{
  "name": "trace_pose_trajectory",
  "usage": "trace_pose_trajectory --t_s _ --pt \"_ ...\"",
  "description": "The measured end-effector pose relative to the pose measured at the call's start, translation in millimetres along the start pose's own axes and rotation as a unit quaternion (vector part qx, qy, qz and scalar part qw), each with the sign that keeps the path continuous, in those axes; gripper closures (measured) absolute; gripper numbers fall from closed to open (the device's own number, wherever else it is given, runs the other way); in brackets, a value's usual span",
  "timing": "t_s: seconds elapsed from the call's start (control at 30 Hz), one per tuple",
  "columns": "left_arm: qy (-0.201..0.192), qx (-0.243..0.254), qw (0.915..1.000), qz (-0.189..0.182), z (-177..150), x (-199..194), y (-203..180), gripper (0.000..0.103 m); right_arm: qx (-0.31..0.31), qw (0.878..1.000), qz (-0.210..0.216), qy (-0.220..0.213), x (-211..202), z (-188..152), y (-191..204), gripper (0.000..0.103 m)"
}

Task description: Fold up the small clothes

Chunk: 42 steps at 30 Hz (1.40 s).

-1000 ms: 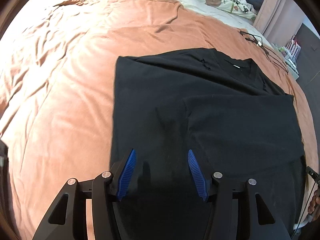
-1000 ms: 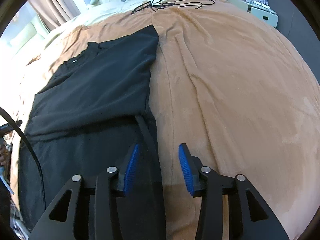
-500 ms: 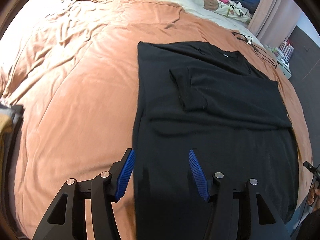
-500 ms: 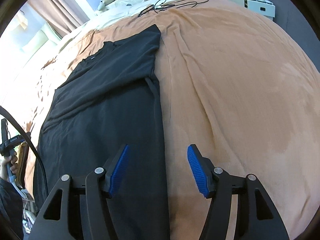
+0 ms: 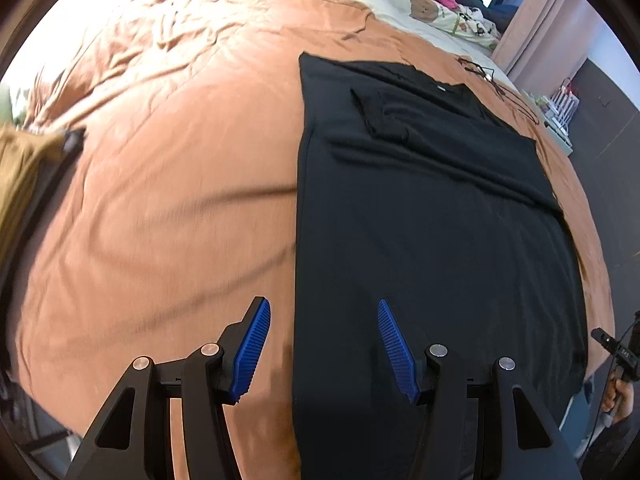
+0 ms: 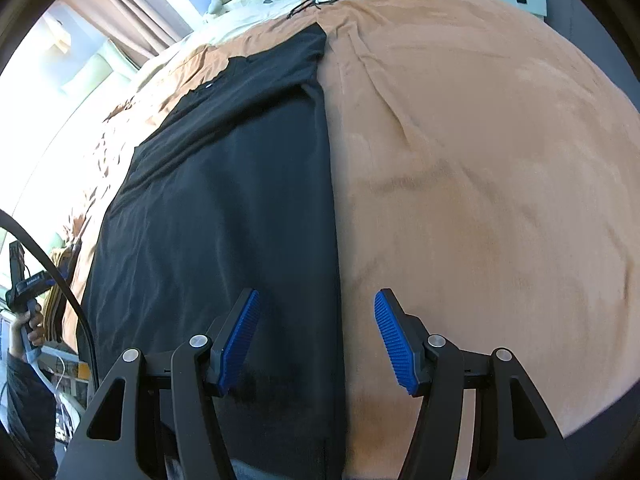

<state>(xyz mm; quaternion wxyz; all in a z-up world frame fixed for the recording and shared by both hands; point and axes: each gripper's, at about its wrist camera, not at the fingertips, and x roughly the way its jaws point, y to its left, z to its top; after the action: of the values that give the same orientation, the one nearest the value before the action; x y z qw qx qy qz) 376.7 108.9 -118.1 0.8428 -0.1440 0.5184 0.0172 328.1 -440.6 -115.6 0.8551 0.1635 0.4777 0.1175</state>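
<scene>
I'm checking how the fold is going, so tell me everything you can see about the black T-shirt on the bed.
The black T-shirt is plain, soft knit fabric with a small white neck label. It lies flat on the orange-brown bedspread, folded into a long rectangle with both sleeves tucked in and straight side edges. A few low wrinkles cross its chest. Nothing grips it: each open hand-held gripper hangs above a near corner, left and right.

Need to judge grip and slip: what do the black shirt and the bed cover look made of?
Black shirt: thin matte knit, probably cotton jersey; it lies limp with soft creases. Bed cover: tan, velvety, suede-like plush; its nap shows brushed shading, so it probably drags.
</scene>
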Motion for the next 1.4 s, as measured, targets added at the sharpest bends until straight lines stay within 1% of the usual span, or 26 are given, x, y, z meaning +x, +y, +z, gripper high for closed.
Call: trace_pose_trajectory --t_s 0.1,0.17,0.3,0.37,0.47,0.53,0.63,0.83,0.87,0.93,1.03,1.07,1.1,1.13,1.17,1.2,1.4 --pt "0.003 -0.007 0.9999 -0.014 -24 -3 3 0.045 0.017 1.000 0.014 -0.004 -10 -17 -8 0.045" --pt "0.003 -0.011 0.9997 -0.023 -38 -7 7 0.045 0.025 0.999 0.027 -0.006 -14 -27 -12 0.049" --pt "0.003 -0.030 0.9986 -0.044 -62 -11 14 0.045 0.034 0.999 0.037 -0.008 -19 -48 -18 0.050" --pt "0.004 -0.033 0.9983 -0.048 -74 -12 16 0.045 0.040 0.998 0.043 -0.008 -19 -57 -19 0.053" --pt "0.006 -0.045 0.9974 -0.057 -89 -13 21 0.045 0.050 0.997 0.057 -0.012 -21 -68 -23 0.053" --pt "0.006 -0.053 0.9967 -0.061 -98 -14 25 0.046 0.055 0.996 0.066 -0.015 -21 -79 -22 0.053" --pt "0.009 -0.070 0.9943 -0.080 -111 -15 32 0.048 0.061 0.995 0.079 -0.020 -21 -90 -23 0.053" --pt "0.024 -0.096 0.9892 -0.108 -135 -8 40 0.061 0.083 0.990 0.110 -0.039 -18 -107 -33 0.054" --pt "0.025 -0.098 0.9888 -0.110 -136 -6 41 0.063 0.082 0.989 0.113 -0.043 -18 -110 -34 0.054" --pt "0.021 -0.105 0.9868 -0.122 -139 -4 43 0.064 0.082 0.989 0.116 -0.051 -16 -115 -35 0.055" --pt "0.019 -0.126 0.9809 -0.147 -139 -1 49 0.065 0.095 0.985 0.128 -0.065 -15 -124 -39 0.055" --pt "0.019 -0.131 0.9786 -0.157 -139 0 51 0.067 0.096 0.985 0.128 -0.067 -14 -127 -39 0.055" --pt "0.019 -0.135 0.9767 -0.165 -138 2 52 0.072 0.096 0.985 0.124 -0.069 -13 -128 -40 0.056" --pt "0.021 -0.141 0.9743 -0.174 -138 5 53 0.074 0.099 0.985 0.122 -0.070 -13 -129 -40 0.058" --pt "0.021 -0.148 0.9720 -0.181 -138 8 54 0.076 0.103 0.985 0.123 -0.071 -13 -130 -41 0.058" --pt "0.020 -0.154 0.9698 -0.188 -139 11 54 0.076 0.106 0.984 0.124 -0.071 -12 -129 -41 0.058" --pt "0.014 -0.166 0.9638 -0.208 -141 12 54 0.077 0.097 0.987 0.113 -0.067 -13 -117 -37 0.058"
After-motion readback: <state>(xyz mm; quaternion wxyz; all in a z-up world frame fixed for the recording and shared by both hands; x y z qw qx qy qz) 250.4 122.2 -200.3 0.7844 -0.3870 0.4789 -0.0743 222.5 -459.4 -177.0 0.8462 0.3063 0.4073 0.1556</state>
